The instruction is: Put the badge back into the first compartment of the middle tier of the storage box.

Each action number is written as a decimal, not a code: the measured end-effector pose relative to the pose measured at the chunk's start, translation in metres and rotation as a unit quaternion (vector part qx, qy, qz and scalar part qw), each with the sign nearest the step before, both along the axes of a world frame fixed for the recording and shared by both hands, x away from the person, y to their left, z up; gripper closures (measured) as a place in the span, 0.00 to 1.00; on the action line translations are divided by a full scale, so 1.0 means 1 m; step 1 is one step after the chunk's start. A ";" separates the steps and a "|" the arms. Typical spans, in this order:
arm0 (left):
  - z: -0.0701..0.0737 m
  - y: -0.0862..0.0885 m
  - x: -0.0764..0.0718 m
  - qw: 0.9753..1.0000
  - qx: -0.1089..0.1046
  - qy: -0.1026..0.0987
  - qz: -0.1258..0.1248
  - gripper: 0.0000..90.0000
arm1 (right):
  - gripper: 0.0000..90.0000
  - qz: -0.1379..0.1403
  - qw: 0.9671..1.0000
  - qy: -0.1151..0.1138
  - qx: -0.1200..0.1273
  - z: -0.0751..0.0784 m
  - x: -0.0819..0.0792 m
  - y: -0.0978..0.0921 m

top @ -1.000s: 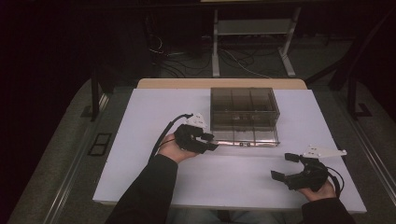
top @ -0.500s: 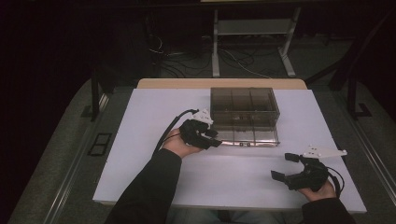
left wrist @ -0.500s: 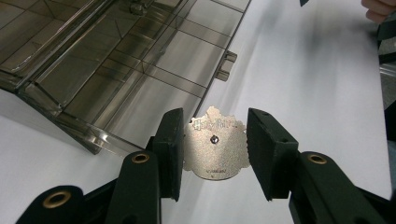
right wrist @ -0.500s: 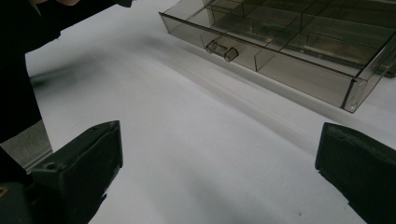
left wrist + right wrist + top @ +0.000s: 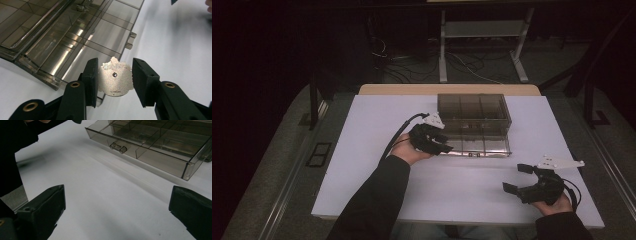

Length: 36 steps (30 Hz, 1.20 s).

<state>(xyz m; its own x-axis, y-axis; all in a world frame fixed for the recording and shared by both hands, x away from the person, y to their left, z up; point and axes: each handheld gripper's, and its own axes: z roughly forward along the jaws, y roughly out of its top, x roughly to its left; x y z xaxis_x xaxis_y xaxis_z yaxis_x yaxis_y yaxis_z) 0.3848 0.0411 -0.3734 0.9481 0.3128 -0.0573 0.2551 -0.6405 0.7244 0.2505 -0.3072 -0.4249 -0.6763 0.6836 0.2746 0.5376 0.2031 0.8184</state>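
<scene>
My left gripper [image 5: 442, 142] hovers at the left front corner of a smoky clear drawer box [image 5: 474, 111], whose bottom drawer [image 5: 484, 145] is pulled out. In the left gripper view, my left gripper [image 5: 115, 65] is shut on a small silver crest-shaped badge [image 5: 115, 79] with lettering, held above the drawer [image 5: 75, 42] near its handle [image 5: 130, 41]. My right gripper [image 5: 513, 178] rests low over the table's right front, open, with nothing between its fingers. The right gripper view has this gripper [image 5: 120, 195] facing the drawer [image 5: 150, 147] and its handle [image 5: 118, 147].
The white table [image 5: 372, 150] has bare room left of the box and along the front. The drawer's compartments look empty. A dark sleeve [image 5: 15, 150] crosses the right gripper view's left side. A metal stand [image 5: 482, 30] and cables lie on the floor beyond the table.
My left gripper has moved slightly right and away from the person, closer to the open drawer, with the badge still in it. The right gripper has stayed put.
</scene>
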 end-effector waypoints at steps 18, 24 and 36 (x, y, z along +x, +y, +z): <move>-0.016 -0.003 0.018 0.999 -0.011 -0.005 0.030 0.64 | 0.00 0.001 1.000 0.000 0.002 0.000 0.000 -0.001; -0.023 -0.007 0.021 0.999 -0.016 0.002 0.040 0.64 | 0.00 0.003 1.000 0.001 0.001 0.000 0.000 -0.001; -0.033 -0.012 0.027 0.999 -0.014 0.013 0.042 0.64 | 0.00 0.003 1.000 0.000 0.002 0.000 0.001 -0.002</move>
<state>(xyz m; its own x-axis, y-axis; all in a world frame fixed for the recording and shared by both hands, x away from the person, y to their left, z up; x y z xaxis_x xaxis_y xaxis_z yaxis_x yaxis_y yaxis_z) 0.4113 0.0288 -0.4064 0.9166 0.3893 -0.0914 0.3262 -0.5956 0.7340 0.2511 -0.3091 -0.4252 -0.6808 0.6777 0.2779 0.5366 0.2032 0.8190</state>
